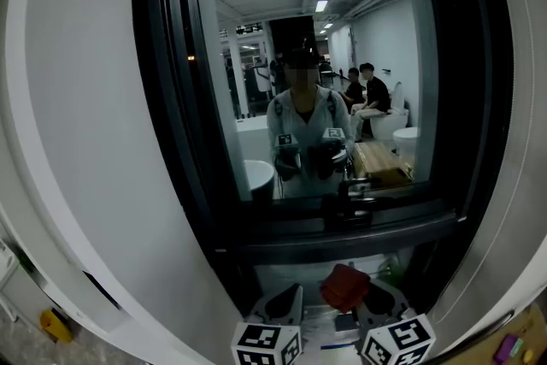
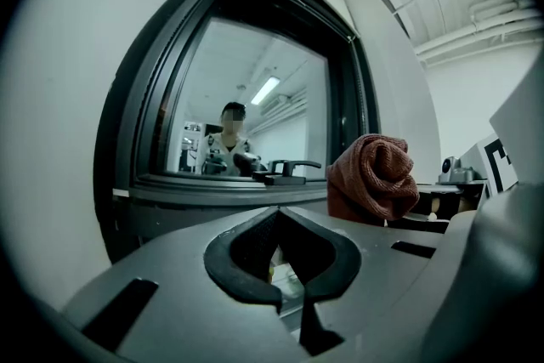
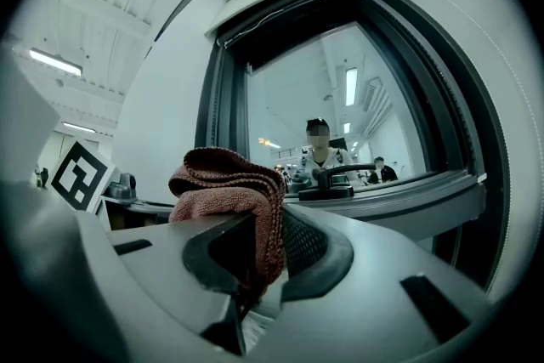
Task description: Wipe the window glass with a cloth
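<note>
**A:** What is the head view showing?

**B:** The person is holding both grippers low in front of the window. The left gripper [image 1: 286, 303] and the right gripper [image 1: 369, 302] are sitting side by side. A red cloth [image 1: 345, 286] is bunching up at the right gripper's jaws, on the side facing the left one. The window glass [image 1: 308, 81] is standing ahead of and above both, inside a dark window frame [image 1: 342, 235], and it is reflecting the person. A white wall [image 1: 85, 150] is running off to the left of the left gripper.

**A:** And the left gripper view?

**B:** The left gripper [image 2: 279, 251] is carrying nothing. Its jaws are lying closed against each other, with only a hollow between the black pads. The cloth [image 2: 374, 176] is showing just to its right as a rounded wad. Ahead, the window glass [image 2: 246, 106] is rising above the window frame [image 2: 229, 188], and a dark handle [image 2: 287, 170] is resting on the lower rail, slightly to the right.

**A:** The right gripper view?

**B:** The right gripper [image 3: 255, 244] is gripping the cloth [image 3: 228, 181]. Its jaws are pressing on a folded edge, and the rest is heaping up above and to their left. The cloth is sitting short of the window glass [image 3: 340, 110], not against it. The handle [image 3: 336, 183] is lying ahead and a little to the right. The left gripper's marker cube [image 3: 81, 174] is showing at the far left.
</note>
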`<act>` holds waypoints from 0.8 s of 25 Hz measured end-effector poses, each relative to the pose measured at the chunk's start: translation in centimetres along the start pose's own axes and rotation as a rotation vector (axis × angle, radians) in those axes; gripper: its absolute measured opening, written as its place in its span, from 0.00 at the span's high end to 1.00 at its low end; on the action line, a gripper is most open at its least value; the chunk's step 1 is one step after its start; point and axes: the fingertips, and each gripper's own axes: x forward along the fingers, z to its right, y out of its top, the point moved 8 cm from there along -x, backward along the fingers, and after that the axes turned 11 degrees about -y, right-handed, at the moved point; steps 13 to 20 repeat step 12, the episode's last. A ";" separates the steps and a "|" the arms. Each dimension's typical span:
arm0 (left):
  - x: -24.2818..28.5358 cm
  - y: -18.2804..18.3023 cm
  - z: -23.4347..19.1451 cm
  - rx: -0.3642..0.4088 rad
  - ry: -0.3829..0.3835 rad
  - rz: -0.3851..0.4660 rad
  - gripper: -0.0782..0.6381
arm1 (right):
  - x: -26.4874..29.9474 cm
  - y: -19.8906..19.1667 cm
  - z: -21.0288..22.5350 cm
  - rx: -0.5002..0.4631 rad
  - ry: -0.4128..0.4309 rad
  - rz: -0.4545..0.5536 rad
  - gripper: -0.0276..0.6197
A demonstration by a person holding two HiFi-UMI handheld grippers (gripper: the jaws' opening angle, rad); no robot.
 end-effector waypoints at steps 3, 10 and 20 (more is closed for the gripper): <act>0.2 -0.1 0.0 0.002 -0.003 0.000 0.89 | 0.1 -0.3 0.2 0.003 0.000 -0.003 0.88; 0.4 0.2 -0.2 0.011 -0.009 0.006 0.89 | 0.5 -0.2 0.5 0.001 -0.006 -0.001 0.88; 0.4 0.4 -0.2 0.014 -0.014 0.009 0.89 | 0.5 0.0 0.5 0.001 -0.009 0.002 0.88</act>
